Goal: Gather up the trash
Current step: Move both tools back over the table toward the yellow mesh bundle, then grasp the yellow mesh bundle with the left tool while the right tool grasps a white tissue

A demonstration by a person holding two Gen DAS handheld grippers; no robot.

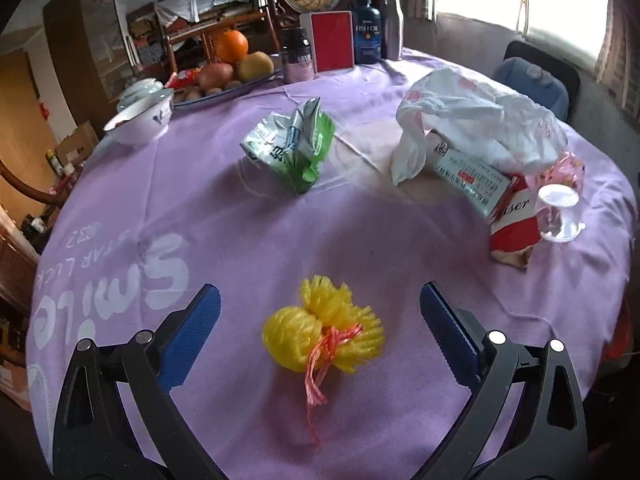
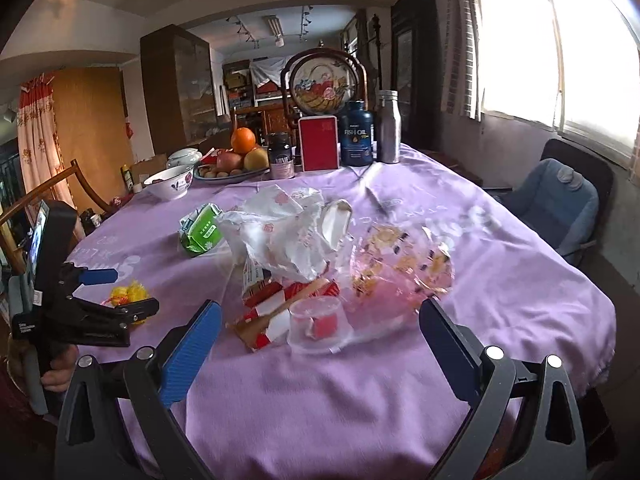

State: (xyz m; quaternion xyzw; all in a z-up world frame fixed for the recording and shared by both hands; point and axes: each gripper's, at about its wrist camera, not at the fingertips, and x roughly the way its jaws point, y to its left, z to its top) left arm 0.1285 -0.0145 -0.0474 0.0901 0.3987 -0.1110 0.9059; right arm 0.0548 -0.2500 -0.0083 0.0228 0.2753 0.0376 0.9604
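Note:
A yellow foam net point(image 1: 324, 332) tied with orange string lies on the purple tablecloth point(image 1: 200, 208). My left gripper point(image 1: 320, 292) is open, one finger on either side of the net and neither touching it. Farther off are a crumpled green packet point(image 1: 292, 148), a white plastic bag point(image 1: 476, 120), a red-and-white carton point(image 1: 514, 228) and a clear plastic cup point(image 1: 558, 216). My right gripper point(image 2: 320, 308) is open over the near table, the clear cup point(image 2: 320, 324) and carton point(image 2: 276, 304) just beyond its fingertips. A pink see-through bag point(image 2: 400, 264) lies beside them. The left gripper point(image 2: 136, 290) shows at the left, around the yellow net point(image 2: 128, 294).
At the back stand a white bowl point(image 1: 140, 120), a fruit plate point(image 1: 224, 76), dark bottles point(image 1: 366, 30), a red box point(image 1: 332, 40) and a steel flask point(image 1: 391, 24). A blue-cushioned chair point(image 2: 560, 204) is at the right. A hand point(image 2: 60, 372) holds the left gripper's handle.

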